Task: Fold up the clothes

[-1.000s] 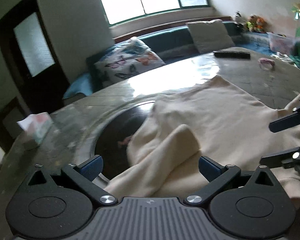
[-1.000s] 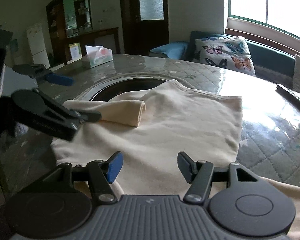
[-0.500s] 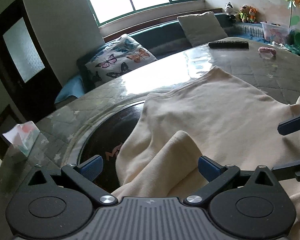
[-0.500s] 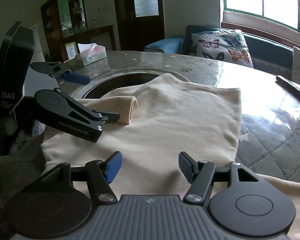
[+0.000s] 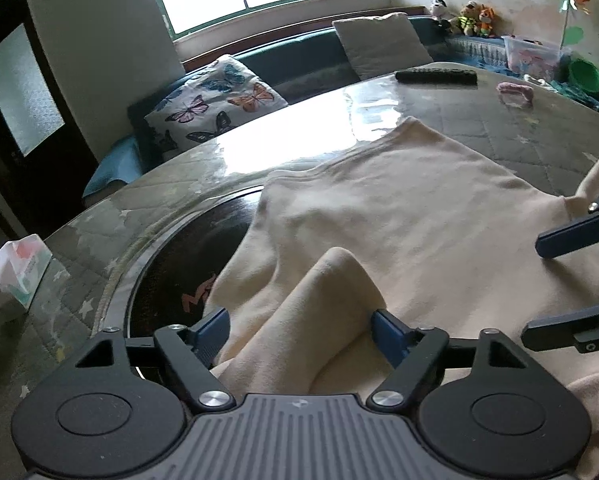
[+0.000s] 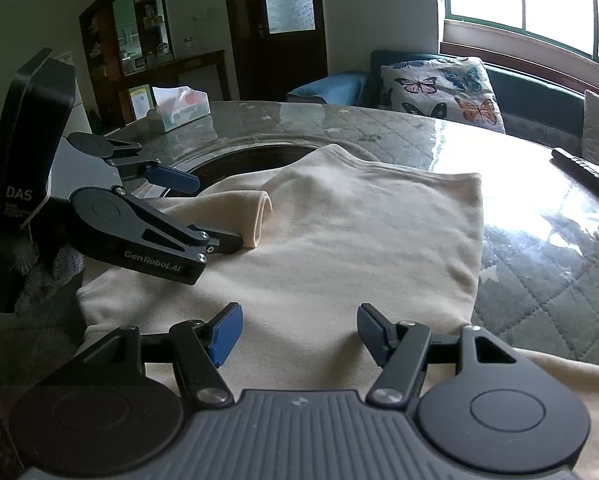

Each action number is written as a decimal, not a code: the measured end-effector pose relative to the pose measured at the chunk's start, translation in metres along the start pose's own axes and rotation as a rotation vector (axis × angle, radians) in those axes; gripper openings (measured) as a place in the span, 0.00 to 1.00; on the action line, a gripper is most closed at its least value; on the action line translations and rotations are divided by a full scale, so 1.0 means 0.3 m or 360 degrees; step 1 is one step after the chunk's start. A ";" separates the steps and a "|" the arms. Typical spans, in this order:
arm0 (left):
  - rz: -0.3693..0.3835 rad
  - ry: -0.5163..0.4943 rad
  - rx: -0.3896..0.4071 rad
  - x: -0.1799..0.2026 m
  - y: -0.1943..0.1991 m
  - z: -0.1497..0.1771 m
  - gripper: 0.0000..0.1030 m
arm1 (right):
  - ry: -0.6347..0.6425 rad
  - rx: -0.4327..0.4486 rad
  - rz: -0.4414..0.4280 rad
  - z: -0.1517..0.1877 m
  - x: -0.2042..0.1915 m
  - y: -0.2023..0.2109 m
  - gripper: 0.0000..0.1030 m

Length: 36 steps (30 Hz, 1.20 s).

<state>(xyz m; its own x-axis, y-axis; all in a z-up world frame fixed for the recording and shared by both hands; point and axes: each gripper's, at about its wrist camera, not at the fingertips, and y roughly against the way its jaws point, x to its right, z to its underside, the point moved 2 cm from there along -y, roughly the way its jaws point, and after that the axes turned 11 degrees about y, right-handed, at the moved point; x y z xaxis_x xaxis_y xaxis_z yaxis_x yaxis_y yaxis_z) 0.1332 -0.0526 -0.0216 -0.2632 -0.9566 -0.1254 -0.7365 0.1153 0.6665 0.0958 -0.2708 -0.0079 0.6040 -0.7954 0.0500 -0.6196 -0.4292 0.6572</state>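
While both tools hover low over the cloth, the left gripper has its jaws spread wide, with the rolled sleeve of the cream sweater lying between the blue pads; the sleeve's right side touches the right pad, but the jaws are not closed on it. Seen from the right wrist, the sleeve's open cuff lies just past the left gripper's nearer fingertip. The right gripper is also wide open and grips nothing, with flat sweater fabric spread between and ahead of its fingers. Beyond both pairs of fingers the sweater lies across the round quilted table, one edge draping over the dark circular inset left of the left fingers. Farther left sits a tissue box with a tissue sticking out of its top. Ahead, past the sweater's far edge, a black remote and a small pink item rest on the table. Farthest off, a clear storage bin stands by the wall with pink things inside, beside a green bowl whose contents cannot be seen.
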 end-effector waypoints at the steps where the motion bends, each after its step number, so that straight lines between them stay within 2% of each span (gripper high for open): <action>1: 0.0004 -0.0005 -0.0001 0.003 -0.001 0.001 0.86 | -0.0002 -0.0002 0.0000 0.001 0.000 0.000 0.63; 3: 0.0006 0.0002 0.0000 0.001 -0.005 0.000 0.90 | -0.0007 -0.0002 0.0001 0.002 0.002 -0.001 0.63; 5: 0.0015 0.0009 0.0003 -0.003 -0.007 -0.001 1.00 | -0.0011 -0.0002 -0.0001 0.003 0.003 -0.002 0.63; 15: 0.0066 0.0026 -0.0005 -0.004 -0.021 0.000 1.00 | -0.0020 -0.0004 -0.0002 0.008 0.002 -0.006 0.64; 22: 0.0150 0.0227 -0.0037 -0.049 -0.043 0.012 1.00 | -0.0017 -0.0006 0.0004 0.011 -0.003 -0.007 0.64; 27: 0.0078 0.0072 0.0071 -0.009 -0.022 0.022 1.00 | -0.0015 -0.0006 0.0008 0.010 -0.004 -0.008 0.64; 33: 0.0030 -0.0003 0.0097 0.009 -0.013 0.011 0.97 | -0.0018 -0.0005 0.0014 0.010 -0.004 -0.008 0.64; 36: 0.0108 -0.0015 0.0087 0.017 -0.001 0.010 0.89 | -0.0021 -0.0004 0.0017 0.009 -0.003 -0.007 0.64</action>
<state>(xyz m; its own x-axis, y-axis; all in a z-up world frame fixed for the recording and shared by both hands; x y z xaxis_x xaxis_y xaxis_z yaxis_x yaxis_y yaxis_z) 0.1302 -0.0568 -0.0248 -0.3191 -0.9436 -0.0884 -0.7496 0.1942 0.6328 0.0953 -0.2705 -0.0115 0.5906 -0.8056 0.0468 -0.6245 -0.4196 0.6587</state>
